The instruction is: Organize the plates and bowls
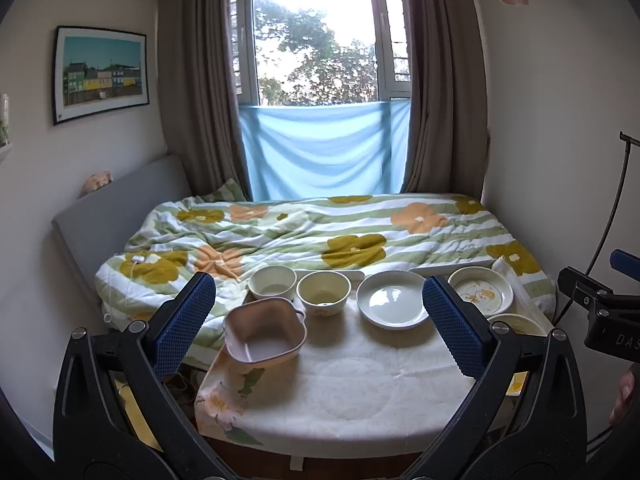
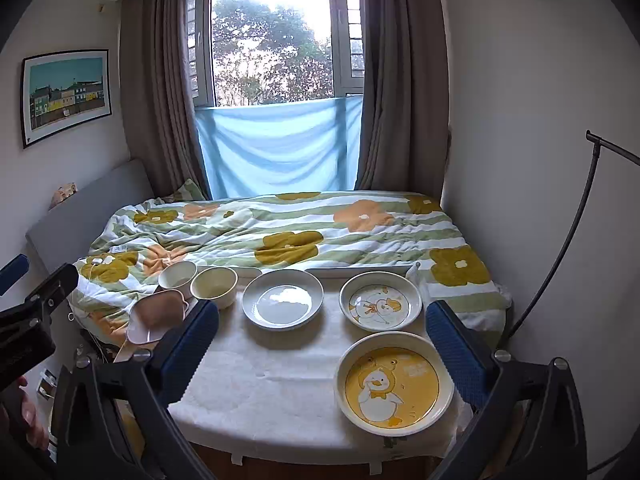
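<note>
Right now I have both grippers hovering at the near edge of the table (image 2: 260,376), jaws spread fully apart and nothing between them. Nearest to my right gripper (image 2: 320,344) lies the yellow duck plate (image 2: 394,384), flat on the white cloth, just inside the right finger (image 2: 456,352) and below it. It looks like glazed ceramic, so I judge it stiff, fairly heavy, slick and easy to chip; I would pinch it by the raised rim, at the near edge, not try to span it. On the left, nearest my left gripper (image 1: 320,320), sits the pink square bowl (image 1: 264,332) with small handles, tipped a little at the table's left edge, just beside the left finger (image 1: 180,324). It looks lighter, perhaps plastic, and its thin wall offers an easy hold. Farther back a row runs left to right: a cream cup-like bowl (image 1: 273,282), a pale yellow bowl (image 1: 324,292), a plain white plate (image 2: 283,298) and a white duck plate (image 2: 380,302). The two bowls stand close together, so a finger must drop inside one rim. The plates lie apart, all ahead of the open jaws and untouched. Beyond them is the flowered quilt (image 2: 280,224) on the bed, then the window (image 2: 272,36).
</note>
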### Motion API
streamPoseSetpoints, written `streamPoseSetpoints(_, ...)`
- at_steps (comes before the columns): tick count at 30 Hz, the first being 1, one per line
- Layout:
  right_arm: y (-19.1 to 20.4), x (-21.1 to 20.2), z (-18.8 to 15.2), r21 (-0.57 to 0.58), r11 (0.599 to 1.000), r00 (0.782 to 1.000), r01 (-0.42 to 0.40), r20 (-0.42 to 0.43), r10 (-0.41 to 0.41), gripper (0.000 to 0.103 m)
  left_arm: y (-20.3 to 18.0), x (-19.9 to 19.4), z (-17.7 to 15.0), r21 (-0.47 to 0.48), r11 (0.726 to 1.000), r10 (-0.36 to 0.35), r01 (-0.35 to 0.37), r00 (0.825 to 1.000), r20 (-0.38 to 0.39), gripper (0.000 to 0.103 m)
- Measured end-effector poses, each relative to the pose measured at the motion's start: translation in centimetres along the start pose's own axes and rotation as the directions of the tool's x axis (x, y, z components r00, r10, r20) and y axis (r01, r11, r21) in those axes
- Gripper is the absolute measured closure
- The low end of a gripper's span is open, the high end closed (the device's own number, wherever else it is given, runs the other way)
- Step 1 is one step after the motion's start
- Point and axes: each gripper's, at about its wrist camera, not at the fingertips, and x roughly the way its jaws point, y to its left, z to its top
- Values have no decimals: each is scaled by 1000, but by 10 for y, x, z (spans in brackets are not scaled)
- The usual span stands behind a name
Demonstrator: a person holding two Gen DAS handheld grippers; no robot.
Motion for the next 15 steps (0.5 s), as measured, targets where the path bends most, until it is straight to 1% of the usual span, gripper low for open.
streamPoseSetpoints(7,3,2,1,4,1000,1000,-5,-3,5,0,0,-1,1,4,1000,-17,17,1000,-1,0)
streamPoseSetpoints(15,3,3,0,12,1000,1000,-5,-4,5,0,0,-3,1,12,1000,-15,15,1000,12,0)
